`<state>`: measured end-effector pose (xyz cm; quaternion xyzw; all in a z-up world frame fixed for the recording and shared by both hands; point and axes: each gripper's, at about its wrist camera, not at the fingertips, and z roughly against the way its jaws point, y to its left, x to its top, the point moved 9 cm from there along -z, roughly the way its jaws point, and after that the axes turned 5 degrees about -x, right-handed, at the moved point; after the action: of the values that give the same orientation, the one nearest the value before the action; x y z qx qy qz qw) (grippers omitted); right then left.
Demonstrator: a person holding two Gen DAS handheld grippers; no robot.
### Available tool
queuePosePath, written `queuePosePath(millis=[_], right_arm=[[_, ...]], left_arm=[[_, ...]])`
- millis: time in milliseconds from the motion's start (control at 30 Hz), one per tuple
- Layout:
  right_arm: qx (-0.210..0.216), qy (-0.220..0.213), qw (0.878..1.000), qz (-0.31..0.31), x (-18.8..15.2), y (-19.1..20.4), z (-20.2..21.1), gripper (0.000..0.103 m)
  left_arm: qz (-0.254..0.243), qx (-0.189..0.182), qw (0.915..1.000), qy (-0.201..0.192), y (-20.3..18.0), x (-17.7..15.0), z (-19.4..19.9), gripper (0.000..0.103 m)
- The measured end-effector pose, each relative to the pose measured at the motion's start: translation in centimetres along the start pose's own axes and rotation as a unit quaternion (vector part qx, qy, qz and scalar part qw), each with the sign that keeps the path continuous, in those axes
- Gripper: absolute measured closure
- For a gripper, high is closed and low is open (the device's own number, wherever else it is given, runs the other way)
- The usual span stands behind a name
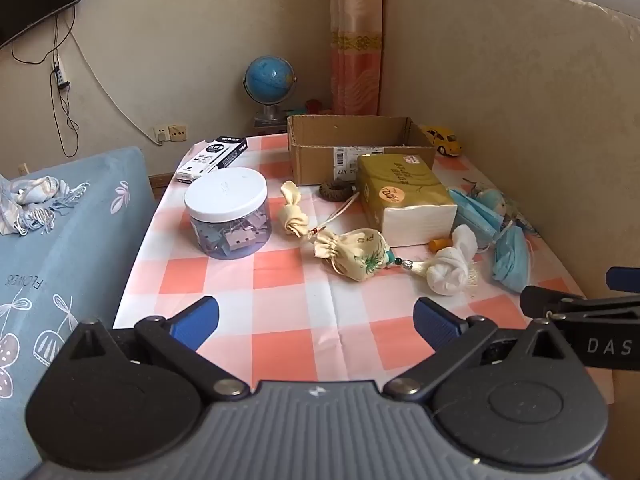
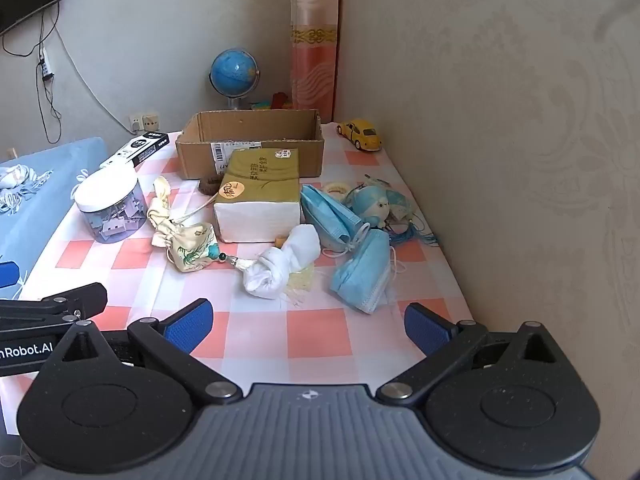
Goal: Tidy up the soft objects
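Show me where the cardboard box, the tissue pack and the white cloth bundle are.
cardboard box [image 1: 316, 160]: left wrist view, front wall.
tissue pack [image 2: 260, 178]: right wrist view, top face.
white cloth bundle [image 2: 280, 268]: right wrist view, middle.

A home bedroom: blue flower-printed bedsheet [image 1: 72, 240] at nine o'clock, peach patterned curtain [image 1: 356, 36] and blue desk globe [image 1: 269, 76] at twelve.

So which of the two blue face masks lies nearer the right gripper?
The folded mask lying just ahead of the open right gripper. The other mask sits farther back, beside the tissue pack.
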<state>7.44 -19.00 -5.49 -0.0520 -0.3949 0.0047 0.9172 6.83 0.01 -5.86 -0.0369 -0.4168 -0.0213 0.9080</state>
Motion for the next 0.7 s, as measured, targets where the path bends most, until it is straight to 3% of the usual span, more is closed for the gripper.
queuePosePath(millis=[700], right_arm=[[0.003, -0.009, 1.000, -0.003, 0.39, 0.09, 0.30, 0.000]], left_arm=[[0.003, -0.006, 1.0000, -0.004, -0.05, 0.04, 0.35, 0.000]])
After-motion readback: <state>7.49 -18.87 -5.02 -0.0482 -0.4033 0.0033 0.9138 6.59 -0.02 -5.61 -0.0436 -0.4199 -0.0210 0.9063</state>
